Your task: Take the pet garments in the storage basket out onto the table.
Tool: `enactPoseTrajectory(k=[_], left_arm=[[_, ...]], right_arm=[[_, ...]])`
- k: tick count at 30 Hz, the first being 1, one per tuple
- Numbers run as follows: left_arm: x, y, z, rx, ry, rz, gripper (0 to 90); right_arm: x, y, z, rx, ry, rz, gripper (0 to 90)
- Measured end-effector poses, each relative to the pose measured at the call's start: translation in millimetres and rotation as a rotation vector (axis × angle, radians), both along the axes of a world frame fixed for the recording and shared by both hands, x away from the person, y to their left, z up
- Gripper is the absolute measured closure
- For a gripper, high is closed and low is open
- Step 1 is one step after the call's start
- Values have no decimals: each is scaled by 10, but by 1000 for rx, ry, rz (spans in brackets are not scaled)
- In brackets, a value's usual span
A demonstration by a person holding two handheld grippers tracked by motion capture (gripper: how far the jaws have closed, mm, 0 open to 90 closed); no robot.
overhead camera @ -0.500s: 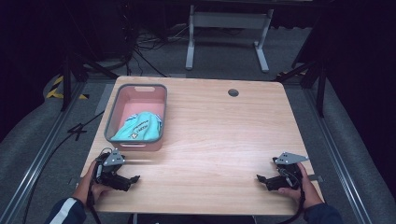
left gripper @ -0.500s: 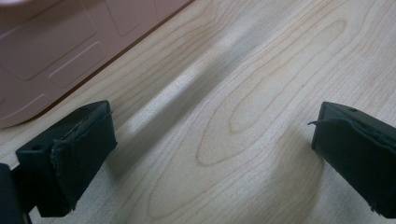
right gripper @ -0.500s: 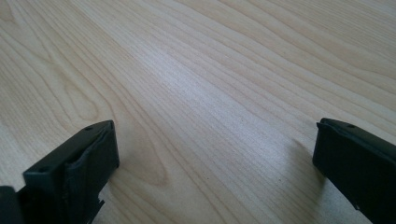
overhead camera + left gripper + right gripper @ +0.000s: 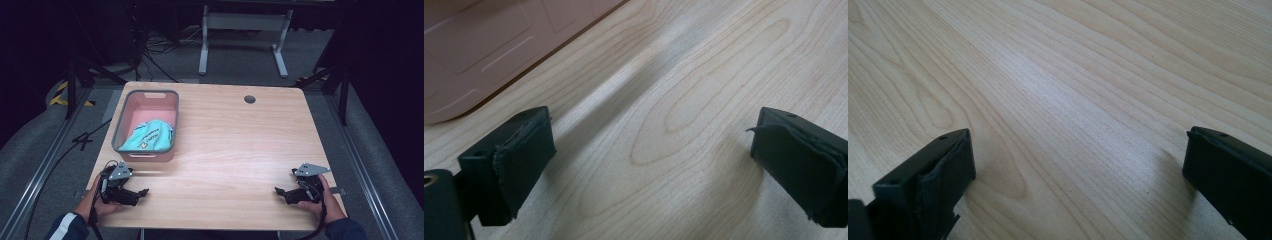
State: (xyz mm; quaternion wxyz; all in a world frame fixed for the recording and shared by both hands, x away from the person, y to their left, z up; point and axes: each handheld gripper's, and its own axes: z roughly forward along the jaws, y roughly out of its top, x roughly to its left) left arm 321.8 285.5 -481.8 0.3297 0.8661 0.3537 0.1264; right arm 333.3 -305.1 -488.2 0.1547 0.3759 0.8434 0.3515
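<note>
Pink plastic rectangular bin point(image 4: 148, 152) sat at the wooden table's point(image 4: 240, 150) far left, holding a crumpled teal cloth point(image 4: 148, 137). I kept the left gripper point(image 4: 136, 194) and right gripper point(image 4: 283, 193) apart, empty. Risk: left jaws, near the bin, could nudge it.

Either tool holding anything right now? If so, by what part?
Nothing held. Left tool and right tool are both open over bare table; the cloth lies in the bin.
</note>
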Motion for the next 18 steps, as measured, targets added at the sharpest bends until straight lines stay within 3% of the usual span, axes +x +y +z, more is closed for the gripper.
enactPoseTrajectory(k=[7,9,18], left_arm=[[8,61,72,34,20,22,175],[-5,65,100,54,2,31,185],[-110,103,342,17,-65,25,213]], right_arm=[[3,0,0,0,0,2,6],[1,1,0,0,-1,0,6],[3,6,0,2,0,-1,6]])
